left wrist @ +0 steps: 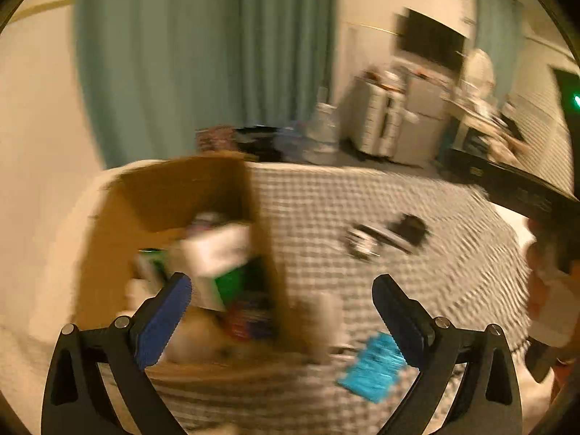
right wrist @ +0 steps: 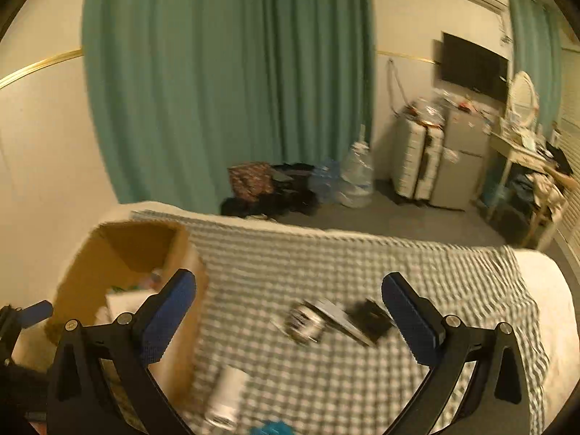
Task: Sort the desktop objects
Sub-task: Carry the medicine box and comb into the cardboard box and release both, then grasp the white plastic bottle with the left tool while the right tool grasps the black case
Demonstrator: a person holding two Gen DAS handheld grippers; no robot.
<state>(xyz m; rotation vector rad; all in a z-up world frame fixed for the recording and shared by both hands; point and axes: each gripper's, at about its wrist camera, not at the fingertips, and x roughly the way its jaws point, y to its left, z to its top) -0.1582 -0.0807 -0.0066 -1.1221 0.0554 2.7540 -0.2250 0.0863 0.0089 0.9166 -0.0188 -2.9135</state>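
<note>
The cardboard box stands open-topped at the left end of the checked cloth, already crowded with blurred things, a white packet and something green among them. Loose on the cloth lie a black-and-silver cluster (too smeared to name), a white cylinder lying beside the box's near corner, and a bright blue packet. To the right of the box the cloth is mostly bare up to its far edge, where the floor drops away. The left gripper is spread wide over the box's right wall, pinching nothing. The right gripper is equally wide, empty, above the dark cluster.
</note>
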